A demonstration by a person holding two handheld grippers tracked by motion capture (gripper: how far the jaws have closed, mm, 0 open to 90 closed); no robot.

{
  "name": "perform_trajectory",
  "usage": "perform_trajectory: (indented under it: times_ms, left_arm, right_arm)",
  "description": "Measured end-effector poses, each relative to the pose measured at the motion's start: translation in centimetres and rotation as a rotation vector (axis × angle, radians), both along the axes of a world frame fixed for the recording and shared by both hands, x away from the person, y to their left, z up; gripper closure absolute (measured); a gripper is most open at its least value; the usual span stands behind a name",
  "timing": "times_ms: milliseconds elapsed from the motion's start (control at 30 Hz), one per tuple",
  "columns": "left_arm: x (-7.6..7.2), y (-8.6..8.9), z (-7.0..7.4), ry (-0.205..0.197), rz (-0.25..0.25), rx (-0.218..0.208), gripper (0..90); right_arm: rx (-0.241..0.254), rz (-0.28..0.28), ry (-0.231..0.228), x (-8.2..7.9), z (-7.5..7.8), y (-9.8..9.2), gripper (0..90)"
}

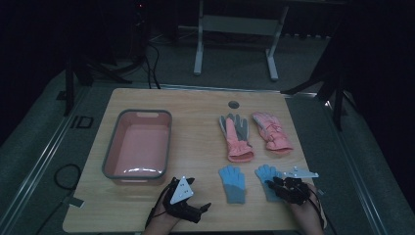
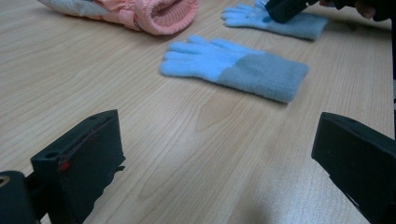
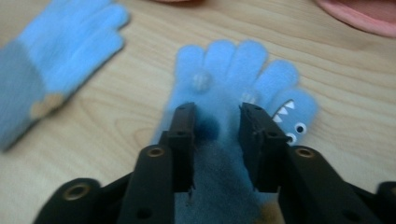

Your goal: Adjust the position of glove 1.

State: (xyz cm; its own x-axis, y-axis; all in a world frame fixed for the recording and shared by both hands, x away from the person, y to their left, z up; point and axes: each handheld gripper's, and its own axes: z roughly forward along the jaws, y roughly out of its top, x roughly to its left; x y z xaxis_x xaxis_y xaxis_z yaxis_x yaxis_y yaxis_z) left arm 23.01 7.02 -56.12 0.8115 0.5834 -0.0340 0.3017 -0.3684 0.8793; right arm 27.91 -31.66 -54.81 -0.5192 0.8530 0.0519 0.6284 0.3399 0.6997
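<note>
Your right claw (image 3: pixel 215 122) sits low over the right blue glove (image 3: pixel 233 88) on the counter (image 2: pixel 140 116), jaws parted, nothing pinched yet. Press down into the palm fabric before squeezing. Your left claw (image 2: pixel 215 154) rests released.

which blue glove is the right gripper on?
The right-hand blue glove, the one with the toothy face on its thumb; the right gripper straddles its palm. The other blue glove lies untouched.
</note>
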Motion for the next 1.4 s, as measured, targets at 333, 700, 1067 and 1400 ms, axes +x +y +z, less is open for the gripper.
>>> perform_trajectory:
  times_ms: [333,700,1067,1400]
  left_arm:
    - [-0.1,-0.1,0.0,-0.009,-0.001,0.004,2.1]
    - [-0.1,-0.1,0.0,-0.012,-0.004,0.006,2.1]
    - [-0.1,-0.1,0.0,-0.012,-0.01,0.006,2.1]
    - [-0.2,-0.2,0.0,-0.018,-0.018,0.009,2.1]
  right_arm:
    - [-0.108,-0.114,-0.056,-0.6,0.0,1.6,85.4]
    - [-0.074,-0.16,-0.139,-1.6,4.5,4.3,86.2]
    - [0.005,-0.118,-0.177,-1.7,8.0,8.5,86.2]
    - [0.053,-0.059,-0.102,-2.1,7.0,11.5,86.2]
